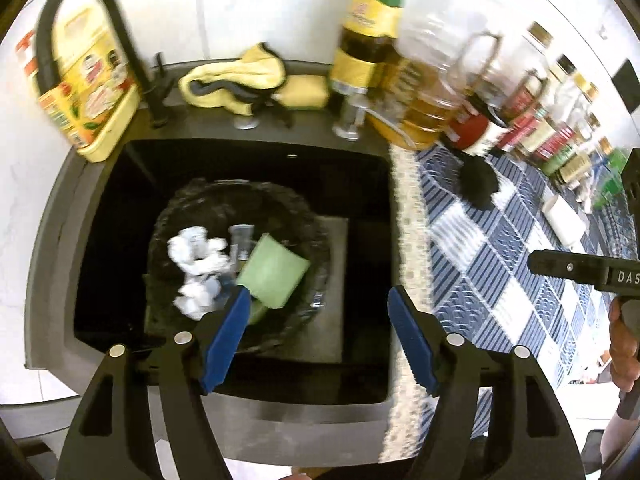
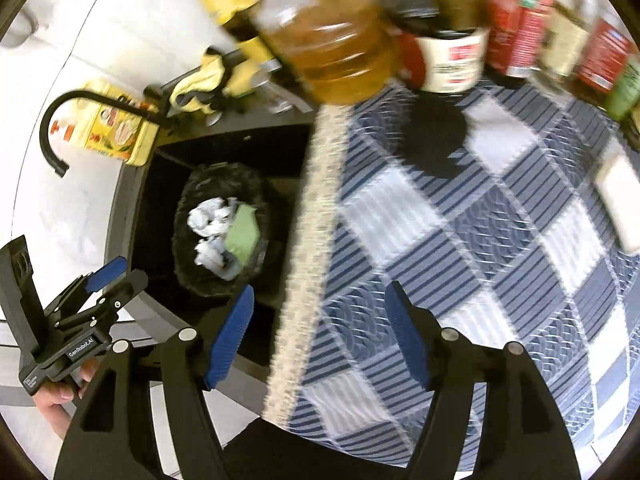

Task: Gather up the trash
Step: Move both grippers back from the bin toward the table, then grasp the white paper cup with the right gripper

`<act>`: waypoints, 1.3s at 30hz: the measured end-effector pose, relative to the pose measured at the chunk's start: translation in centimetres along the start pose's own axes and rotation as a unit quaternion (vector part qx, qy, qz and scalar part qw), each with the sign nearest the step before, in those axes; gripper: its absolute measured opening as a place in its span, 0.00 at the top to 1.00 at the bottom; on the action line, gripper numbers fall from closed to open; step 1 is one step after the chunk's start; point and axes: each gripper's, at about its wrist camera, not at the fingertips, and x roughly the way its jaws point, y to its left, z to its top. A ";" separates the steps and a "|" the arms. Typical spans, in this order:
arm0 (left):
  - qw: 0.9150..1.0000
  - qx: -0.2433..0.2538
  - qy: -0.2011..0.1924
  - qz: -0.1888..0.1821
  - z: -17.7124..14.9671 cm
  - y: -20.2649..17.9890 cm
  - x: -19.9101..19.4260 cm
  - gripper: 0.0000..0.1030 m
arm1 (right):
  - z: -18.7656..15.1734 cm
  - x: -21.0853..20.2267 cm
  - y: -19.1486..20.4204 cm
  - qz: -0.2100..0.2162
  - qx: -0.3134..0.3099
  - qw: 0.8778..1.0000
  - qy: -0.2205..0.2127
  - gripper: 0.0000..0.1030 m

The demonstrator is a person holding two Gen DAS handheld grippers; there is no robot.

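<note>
A black-lined trash bin stands in the dark sink. It holds crumpled white paper, a green sponge-like pad and a small clear piece. My left gripper is open and empty above the bin's near right side. My right gripper is open and empty over the edge of the blue checked cloth. The bin with the paper and green pad also shows in the right wrist view. A black object and a white block lie on the cloth.
A black faucet, a yellow tin and a yellow cloth stand behind the sink. Oil bottles and several jars line the back wall. The left gripper body shows at the right wrist view's left.
</note>
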 end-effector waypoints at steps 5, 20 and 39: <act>1.000 0.013 0.001 -0.003 0.0 -4.5 0.3 0.30 | -0.7 -2.8 -4.5 -0.029 -0.012 0.999 -0.011 0.30; 1.000 -0.004 0.001 0.013 -1.2 -13.7 1.0 0.26 | 0.8 -6.6 -14.3 -0.109 -0.102 0.989 0.002 0.26; 0.995 -0.089 0.006 0.052 -5.3 -17.5 1.0 0.21 | 6.5 -2.6 -21.9 -0.231 -0.198 0.951 0.060 0.26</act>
